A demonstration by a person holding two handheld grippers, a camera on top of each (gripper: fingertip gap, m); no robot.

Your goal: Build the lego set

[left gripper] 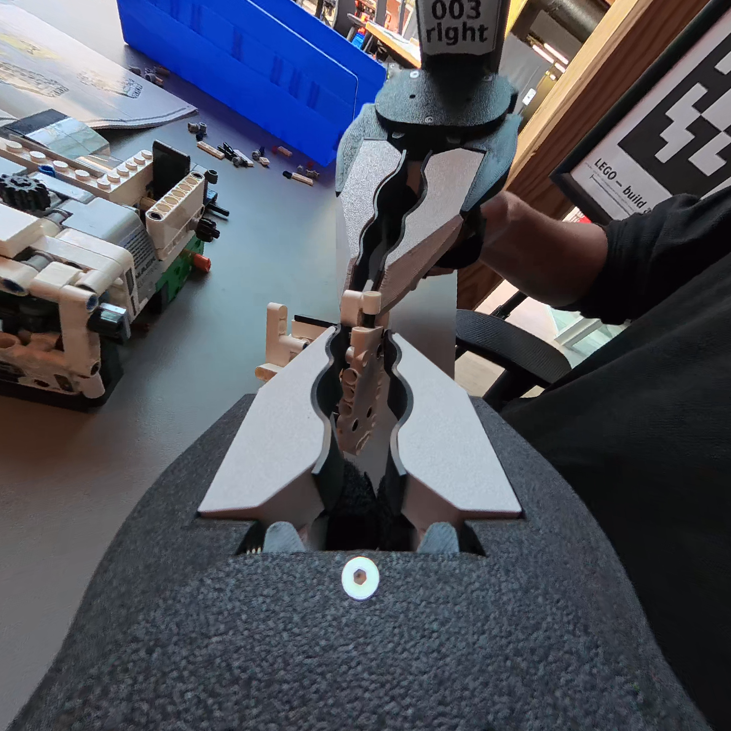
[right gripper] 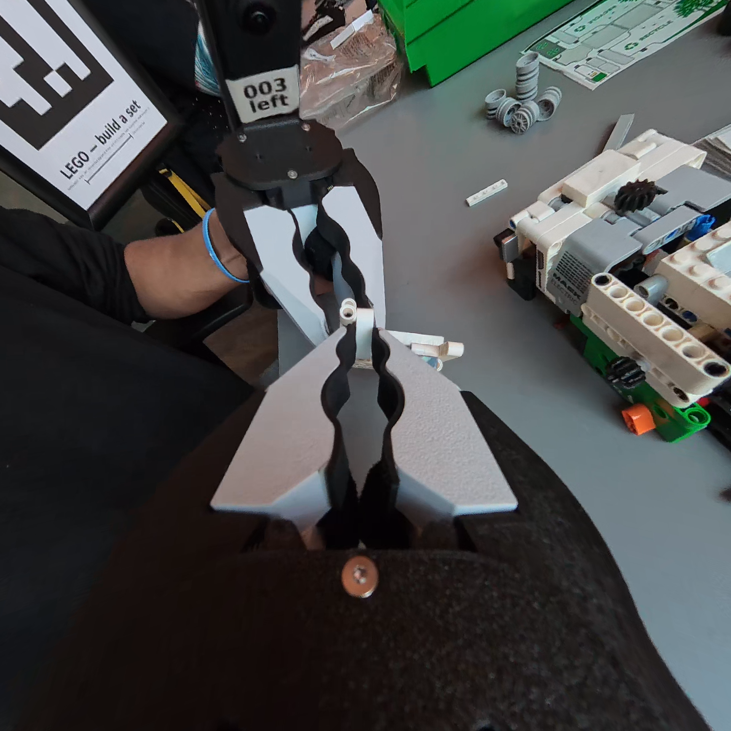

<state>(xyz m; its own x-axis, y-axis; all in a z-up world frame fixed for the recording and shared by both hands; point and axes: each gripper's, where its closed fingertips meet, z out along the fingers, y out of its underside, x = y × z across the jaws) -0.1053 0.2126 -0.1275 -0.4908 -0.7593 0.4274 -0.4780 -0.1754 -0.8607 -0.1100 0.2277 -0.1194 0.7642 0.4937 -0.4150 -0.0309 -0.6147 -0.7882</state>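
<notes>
My left gripper [left gripper: 362, 332] is shut on a pale beam with round holes [left gripper: 358, 395], gripped along its length and held above the table. My right gripper [right gripper: 362, 332] faces it tip to tip and is shut on a small white connector [right gripper: 364, 326]. In the left wrist view the connector [left gripper: 362, 306] touches the beam's far end, under the right gripper [left gripper: 366, 286]. The left gripper [right gripper: 352, 312] also shows in the right wrist view. The partly built white, grey and green truck [left gripper: 79, 257] [right gripper: 617, 277] stands on the grey table [left gripper: 257, 257]. A small white sub-assembly [left gripper: 283, 336] [right gripper: 427, 348] lies just beyond the tips.
A blue bin [left gripper: 257, 71], an instruction booklet [left gripper: 79, 79] and several loose pins [left gripper: 245, 154] lie at the back. A green box [right gripper: 455, 35], grey wheels [right gripper: 522, 103], a sticker sheet [right gripper: 617, 35] and a thin plate [right gripper: 486, 192] lie past the truck. A framed sign [right gripper: 59, 99] stands at the table edge. The tips of both grippers are at nearly the same place.
</notes>
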